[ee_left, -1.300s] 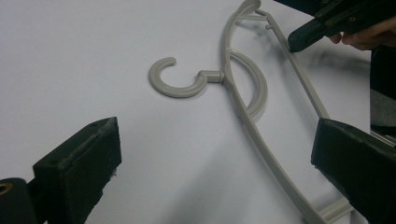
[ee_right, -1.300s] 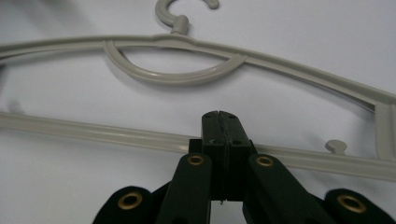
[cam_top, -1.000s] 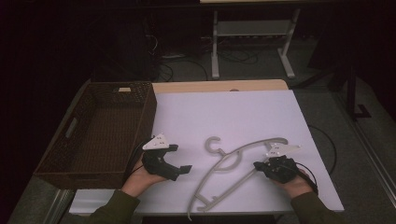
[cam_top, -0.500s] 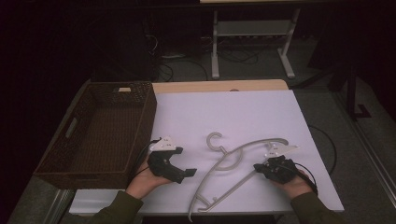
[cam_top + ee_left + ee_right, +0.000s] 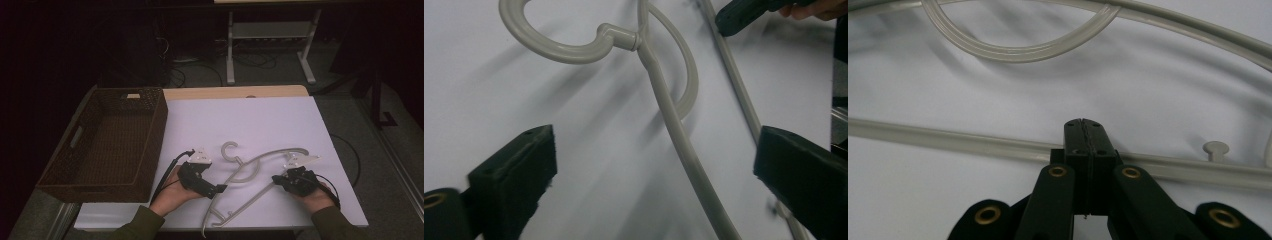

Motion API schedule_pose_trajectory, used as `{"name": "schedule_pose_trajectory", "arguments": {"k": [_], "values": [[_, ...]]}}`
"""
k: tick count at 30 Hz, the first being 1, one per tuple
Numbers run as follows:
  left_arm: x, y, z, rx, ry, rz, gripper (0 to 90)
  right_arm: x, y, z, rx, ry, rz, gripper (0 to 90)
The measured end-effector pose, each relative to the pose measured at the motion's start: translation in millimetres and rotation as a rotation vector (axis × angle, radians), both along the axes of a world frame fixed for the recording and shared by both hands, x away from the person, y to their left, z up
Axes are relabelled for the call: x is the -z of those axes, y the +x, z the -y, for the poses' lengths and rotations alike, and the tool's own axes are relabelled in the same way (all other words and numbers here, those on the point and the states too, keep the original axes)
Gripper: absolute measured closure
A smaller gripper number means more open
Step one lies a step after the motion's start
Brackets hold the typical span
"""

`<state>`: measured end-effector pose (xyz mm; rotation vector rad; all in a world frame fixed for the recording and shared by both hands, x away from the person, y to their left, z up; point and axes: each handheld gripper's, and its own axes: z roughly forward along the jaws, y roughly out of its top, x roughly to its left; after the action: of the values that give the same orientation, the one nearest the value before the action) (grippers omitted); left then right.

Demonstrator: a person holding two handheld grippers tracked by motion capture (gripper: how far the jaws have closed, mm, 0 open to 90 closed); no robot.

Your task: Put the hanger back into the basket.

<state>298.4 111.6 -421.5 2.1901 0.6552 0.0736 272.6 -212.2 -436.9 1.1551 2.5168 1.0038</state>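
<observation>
Right hand-held gripper [image 5: 277,178] was clamped on the hanger [image 5: 260,162] bar; left hand-held gripper [image 5: 219,189] gaped open astride its arm, near the basket [image 5: 75,137]

A pale grey plastic hanger [image 5: 250,182] lies flat on the white table [image 5: 260,120].

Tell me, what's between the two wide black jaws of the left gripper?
The hanger's grey arm over white table, untouched, seen in the left gripper view.

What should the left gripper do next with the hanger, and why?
Probably close the left gripper on the hanger: its jaws stand wide open either side of the arm, while the right gripper sits shut at the bottom bar.
</observation>
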Motion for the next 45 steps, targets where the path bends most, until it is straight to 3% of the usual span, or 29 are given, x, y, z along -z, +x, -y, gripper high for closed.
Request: {"name": "schedule_pose_trajectory", "arguments": {"k": [8,11,15,17,23,40,45], "values": [[6.7,2.8,19.0,0.020,0.065,-0.009,14.2,0.1,0.3,0.8,0.002,-0.001,0.000,89.8],[10.3,3.5,24.7,0.050,0.099,-0.009,16.3,0.0,0.2,0.9,0.003,-0.002,0.001,89.8],[13.4,3.4,31.1,0.070,0.126,-0.008,24.9,-0.1,-0.1,0.9,0.006,-0.003,-0.002,89.8],[15.4,2.6,35.1,0.062,0.112,-0.021,30.4,-0.1,-0.2,0.9,0.006,-0.002,0.000,89.8],[13.9,2.0,38.7,0.065,0.165,-0.001,46.5,-0.2,-0.5,1.4,0.010,-0.002,-0.003,89.8],[15.4,0.3,42.7,0.071,0.178,-0.055,72.0,-0.6,-0.6,1.6,0.006,-0.005,0.006,89.9],[14.4,0.2,43.2,0.058,0.174,-0.063,73.1,-1.0,-0.4,2.0,-0.001,-0.004,0.021,89.8]]}}
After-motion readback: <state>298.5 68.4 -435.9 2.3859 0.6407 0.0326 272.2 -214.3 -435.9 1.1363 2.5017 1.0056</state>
